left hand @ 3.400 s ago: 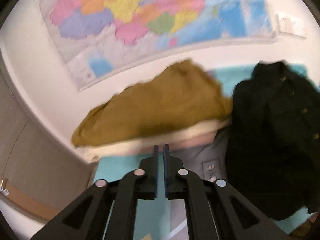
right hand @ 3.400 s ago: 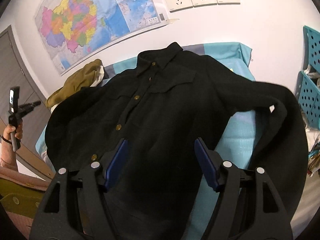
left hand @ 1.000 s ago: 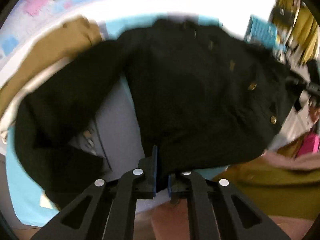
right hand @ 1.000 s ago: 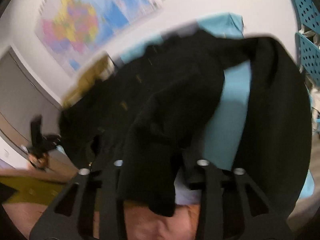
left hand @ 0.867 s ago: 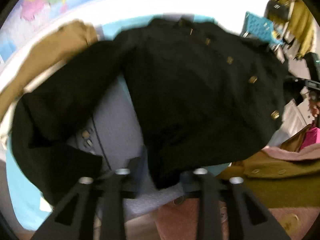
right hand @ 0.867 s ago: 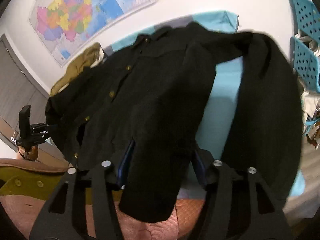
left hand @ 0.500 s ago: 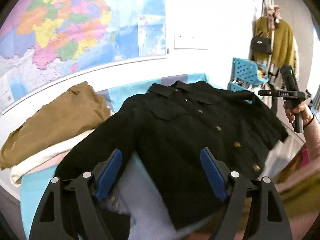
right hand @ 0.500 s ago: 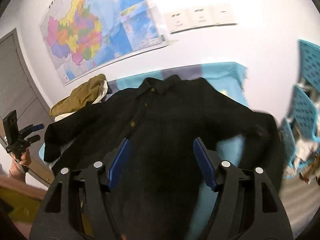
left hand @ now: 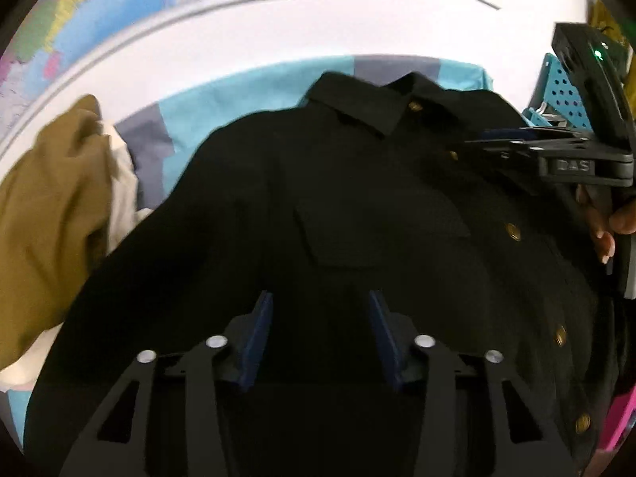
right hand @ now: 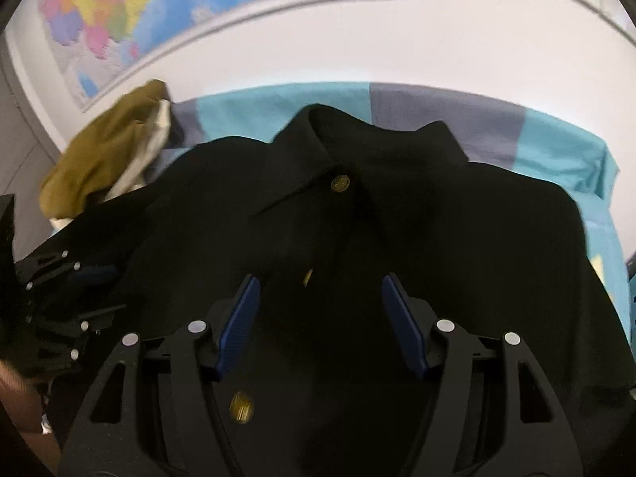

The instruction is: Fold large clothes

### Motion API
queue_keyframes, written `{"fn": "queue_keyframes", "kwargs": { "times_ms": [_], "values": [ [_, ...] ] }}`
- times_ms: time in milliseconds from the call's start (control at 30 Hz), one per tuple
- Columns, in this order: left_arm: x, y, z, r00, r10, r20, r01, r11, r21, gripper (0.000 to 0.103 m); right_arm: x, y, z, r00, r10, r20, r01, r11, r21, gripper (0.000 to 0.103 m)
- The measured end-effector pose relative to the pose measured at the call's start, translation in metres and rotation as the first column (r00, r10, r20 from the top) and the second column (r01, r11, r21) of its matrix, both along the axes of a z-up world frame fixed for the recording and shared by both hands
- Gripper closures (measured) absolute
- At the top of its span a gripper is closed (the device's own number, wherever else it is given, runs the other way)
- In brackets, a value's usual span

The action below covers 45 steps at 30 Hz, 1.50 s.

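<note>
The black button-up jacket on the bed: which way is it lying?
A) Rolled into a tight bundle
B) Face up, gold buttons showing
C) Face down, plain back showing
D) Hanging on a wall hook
B: the black button-up jacket lies spread on the blue-and-grey bed cover, collar and gold buttons facing up.
</note>
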<state>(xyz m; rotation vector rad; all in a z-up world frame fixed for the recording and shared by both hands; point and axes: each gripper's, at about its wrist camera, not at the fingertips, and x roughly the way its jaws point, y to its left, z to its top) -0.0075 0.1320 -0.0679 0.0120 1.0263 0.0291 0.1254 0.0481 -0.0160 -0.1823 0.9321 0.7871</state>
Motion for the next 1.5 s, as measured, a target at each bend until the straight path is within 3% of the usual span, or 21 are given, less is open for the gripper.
{"fn": "queue_keyframes", "kwargs": {
  "times_ms": [133, 167, 200, 267, 367, 433, 500, 600, 633, 667, 733, 767, 833, 900, 967, 1033, 1267, 1433, 1500],
  "values": [
    [0.013, 0.004, -0.005, 1.0, -0.003, -0.005, 0.003, 1.0, -0.002, 0.063, 0.021, 0.014, -0.012, 1.0, -0.006, -0.014, 0.005, 1.0, -0.02, 0.067],
    [0.014, 0.004, -0.006, 1.0, -0.002, -0.004, 0.002, 1.0, -0.007, 0.064, 0.026, 0.015, -0.012, 1.0, -0.01, -0.017, 0.01, 1.0, -0.011, 0.084],
    [0.017, 0.006, -0.006, 1.0, -0.003, 0.0, 0.003, 1.0, -0.012, 0.065, 0.032, 0.013, -0.01, 1.0, -0.021, -0.018, 0.021, 1.0, -0.012, 0.091],
    [0.021, 0.006, -0.005, 1.0, -0.008, 0.011, 0.008, 1.0, -0.008, 0.067, 0.043, 0.009, -0.009, 0.998, -0.015, -0.062, 0.017, 0.999, 0.036, 0.095],
    [0.033, 0.009, -0.005, 1.0, -0.002, 0.016, 0.002, 1.0, -0.018, 0.072, 0.05, 0.001, 0.0, 0.999, -0.025, -0.045, 0.029, 0.996, 0.078, 0.103],
    [0.038, 0.009, -0.004, 1.0, -0.001, 0.021, 0.001, 1.0, -0.011, 0.073, 0.06, -0.002, 0.014, 0.998, -0.056, -0.019, 0.058, 0.988, 0.145, 0.103],
    [0.042, 0.009, -0.002, 1.0, 0.003, 0.027, -0.003, 1.0, -0.005, 0.073, 0.073, -0.004, 0.022, 0.996, -0.05, -0.069, 0.063, 0.977, 0.206, 0.103],
    [0.044, 0.009, -0.001, 1.0, 0.004, 0.031, -0.004, 1.0, -0.004, 0.072, 0.073, -0.003, 0.022, 0.996, -0.044, -0.081, 0.058, 0.982, 0.177, 0.102],
    [0.042, 0.008, -0.002, 0.999, -0.001, 0.033, 0.001, 1.0, 0.003, 0.069, 0.07, -0.002, 0.019, 0.995, -0.034, -0.09, 0.048, 0.987, 0.152, 0.092],
    [0.04, 0.007, -0.003, 0.999, -0.006, 0.038, 0.006, 1.0, 0.018, 0.068, 0.066, 0.001, 0.015, 0.995, -0.011, -0.101, 0.024, 0.991, 0.13, 0.075],
    [0.037, 0.007, -0.005, 0.999, -0.014, 0.047, 0.013, 1.0, 0.025, 0.065, 0.054, 0.008, 0.006, 0.993, 0.043, -0.106, -0.033, 0.995, 0.096, 0.059],
    [0.035, 0.006, -0.007, 0.999, -0.023, 0.048, 0.022, 1.0, 0.022, 0.065, 0.052, 0.012, 0.002, 0.993, 0.049, -0.107, -0.041, 0.996, 0.078, 0.056],
    [0.032, 0.004, -0.011, 0.998, -0.031, 0.046, 0.03, 0.999, 0.028, 0.062, 0.049, 0.018, -0.007, 0.991, 0.057, -0.117, -0.051, 0.997, 0.053, 0.056],
    [0.032, 0.003, -0.014, 0.999, -0.03, 0.045, 0.029, 0.999, 0.028, 0.061, 0.047, 0.024, -0.014, 0.995, 0.057, -0.08, -0.056, 0.998, 0.013, 0.067],
    [0.031, 0.003, -0.014, 0.999, -0.03, 0.045, 0.029, 0.999, 0.023, 0.06, 0.051, 0.023, -0.013, 0.997, 0.06, -0.058, -0.06, 0.998, 0.003, 0.095],
    [0.032, 0.005, -0.014, 0.999, -0.027, 0.043, 0.027, 1.0, 0.006, 0.06, 0.058, 0.017, -0.01, 0.997, 0.051, -0.058, -0.049, 0.998, 0.04, 0.101],
    [0.048, 0.012, -0.013, 0.999, 0.007, 0.048, -0.007, 1.0, -0.018, 0.06, 0.07, 0.017, 0.014, 1.0, 0.019, 0.0, -0.018, 0.989, 0.148, 0.101],
    [0.051, 0.011, -0.014, 0.998, 0.017, 0.059, -0.017, 1.0, 0.013, 0.06, 0.078, 0.029, -0.013, 0.998, 0.007, -0.063, -0.003, 0.999, 0.054, 0.1],
    [0.047, 0.009, -0.014, 0.998, 0.005, 0.065, -0.007, 0.999, 0.037, 0.059, 0.078, 0.019, -0.012, 0.995, 0.005, -0.098, 0.005, 0.995, 0.101, 0.088]
  ]
}}
